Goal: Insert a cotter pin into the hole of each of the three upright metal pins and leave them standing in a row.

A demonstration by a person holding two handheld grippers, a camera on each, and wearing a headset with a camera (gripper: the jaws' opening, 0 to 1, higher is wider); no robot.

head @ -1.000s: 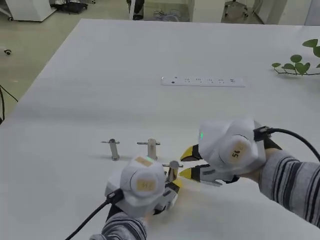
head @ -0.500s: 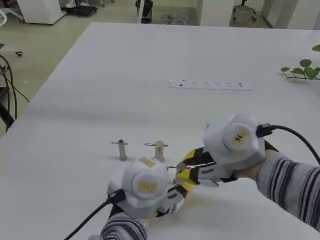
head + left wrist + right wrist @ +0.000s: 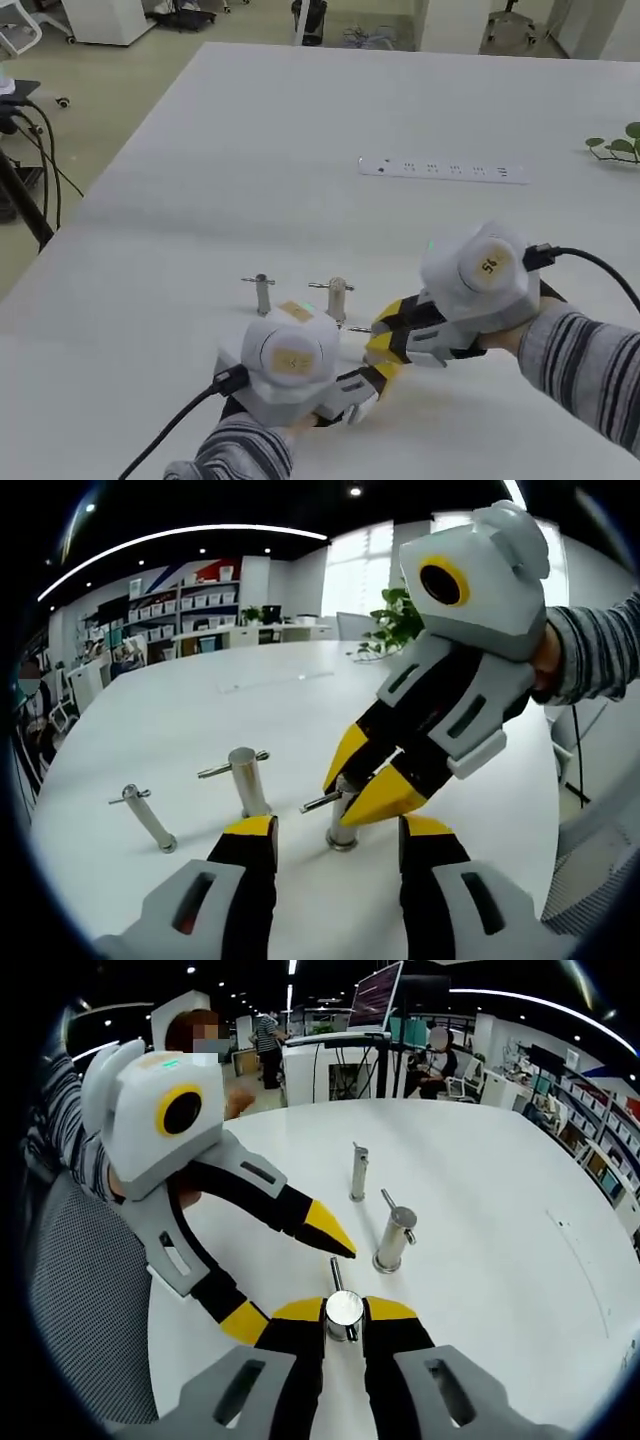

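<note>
Right gripper (image 3: 376, 333) pinches the nearest metal pin (image 3: 345, 1312) at its top, cotter pin (image 3: 318, 802) poking out its side. Left gripper (image 3: 340, 827) sits spread around its base. Probably best pushed slow and straight, no tipping.

Open-plan office with a lab side, from what I see. I'm at a big white desk (image 3: 250, 150); a power strip (image 3: 441, 170) lies toward its far edge and a plant (image 3: 615, 146) sits at its right edge. Office chairs (image 3: 507, 20) stand past the far edge, and cables (image 3: 45, 170) run over the floor off the left edge. Around me are shelves (image 3: 190, 595) of bins, a monitor (image 3: 375, 998), people (image 3: 440, 1065) at other desks, and strip lights (image 3: 180, 535) overhead.
</note>
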